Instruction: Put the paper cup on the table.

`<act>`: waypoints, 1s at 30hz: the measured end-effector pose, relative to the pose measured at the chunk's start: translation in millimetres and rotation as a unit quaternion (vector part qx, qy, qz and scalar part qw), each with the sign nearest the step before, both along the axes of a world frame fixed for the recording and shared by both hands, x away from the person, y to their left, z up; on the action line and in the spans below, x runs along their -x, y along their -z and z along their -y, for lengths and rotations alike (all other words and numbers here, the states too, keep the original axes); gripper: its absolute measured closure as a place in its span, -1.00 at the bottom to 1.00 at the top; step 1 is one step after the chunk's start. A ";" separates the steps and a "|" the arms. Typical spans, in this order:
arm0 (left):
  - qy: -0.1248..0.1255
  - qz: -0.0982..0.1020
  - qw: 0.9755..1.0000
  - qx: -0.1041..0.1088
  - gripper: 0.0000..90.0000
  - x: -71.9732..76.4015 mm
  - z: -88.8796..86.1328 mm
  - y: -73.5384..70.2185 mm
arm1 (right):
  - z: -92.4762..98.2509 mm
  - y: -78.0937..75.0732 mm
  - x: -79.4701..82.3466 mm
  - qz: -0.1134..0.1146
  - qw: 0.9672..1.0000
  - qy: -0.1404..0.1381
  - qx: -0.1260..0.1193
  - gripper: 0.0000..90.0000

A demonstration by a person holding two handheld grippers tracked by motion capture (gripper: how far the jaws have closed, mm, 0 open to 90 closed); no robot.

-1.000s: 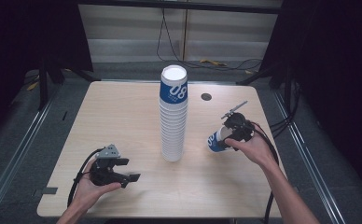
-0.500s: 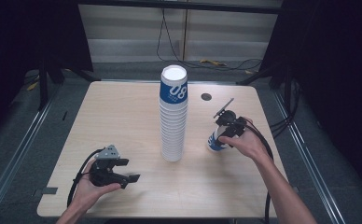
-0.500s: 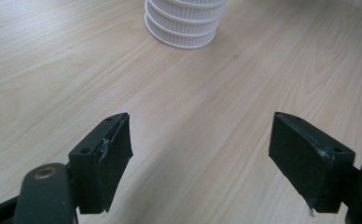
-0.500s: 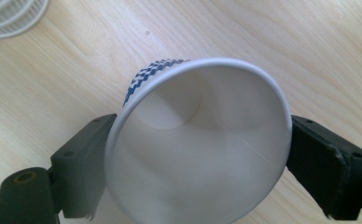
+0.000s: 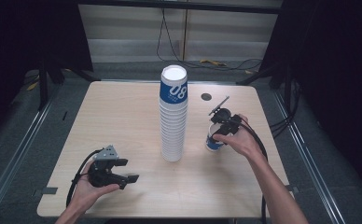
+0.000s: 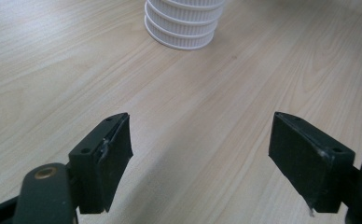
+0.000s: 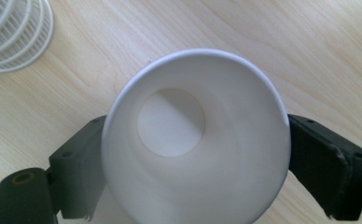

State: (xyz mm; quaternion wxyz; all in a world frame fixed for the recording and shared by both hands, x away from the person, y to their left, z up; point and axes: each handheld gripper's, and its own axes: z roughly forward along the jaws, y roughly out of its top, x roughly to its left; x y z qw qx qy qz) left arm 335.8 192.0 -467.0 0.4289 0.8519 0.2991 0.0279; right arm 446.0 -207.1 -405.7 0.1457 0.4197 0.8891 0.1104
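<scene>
Two grippers are in my hands at this table (image 5: 123, 112), and I place everything against the tall stack of cups (image 5: 173, 116) standing upright near the table's middle. My right gripper (image 5: 219, 132) sits just to the right of that stack, near it but apart, and its jaws are clamped on a single paper cup (image 5: 213, 141), blue-banded and white-rimmed, which stands upright with its base on the wood. In the right gripper view I look straight down into that cup (image 7: 195, 140): the white inside and round bottom are plain, one black jaw presses each side of the wall, and the ribbed base rings of the stack (image 7: 11, 32) show at the upper left, clear of the cup.

My left gripper (image 5: 130, 178) is well apart from the stack, toward my near left corner of the table, held low over the wood. Its jaws stand wide and hold nothing; in the left gripper view bare tabletop (image 6: 188, 116) lies between them, and the bottom rims of the stack (image 6: 184, 23) rise ahead, well beyond the jaw tips.

Beyond the stack to its right, a small dark disc (image 5: 206, 96) lies on the table, apart from the cup and the right gripper.
</scene>
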 end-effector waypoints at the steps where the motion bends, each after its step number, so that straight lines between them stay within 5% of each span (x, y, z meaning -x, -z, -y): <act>1: 0.000 0.000 1.000 0.000 -0.53 -0.2 -0.1 0.0 | -0.3 0.2 0.2 0.001 1.000 -0.002 -0.004 -0.71; 15: -0.002 -0.001 1.000 0.005 -0.51 -0.1 -0.6 -0.2 | 8.5 6.1 7.4 0.011 0.999 0.003 -0.053 -0.73; 26: -0.002 0.000 1.000 0.005 -0.51 0.1 -1.3 -0.6 | 22.5 12.4 13.2 0.019 0.993 0.033 -0.115 -0.73; 30: -0.004 0.001 1.000 0.006 -0.51 -0.3 -2.1 -1.1 | 22.4 13.4 14.3 0.019 0.992 0.032 -0.118 -0.74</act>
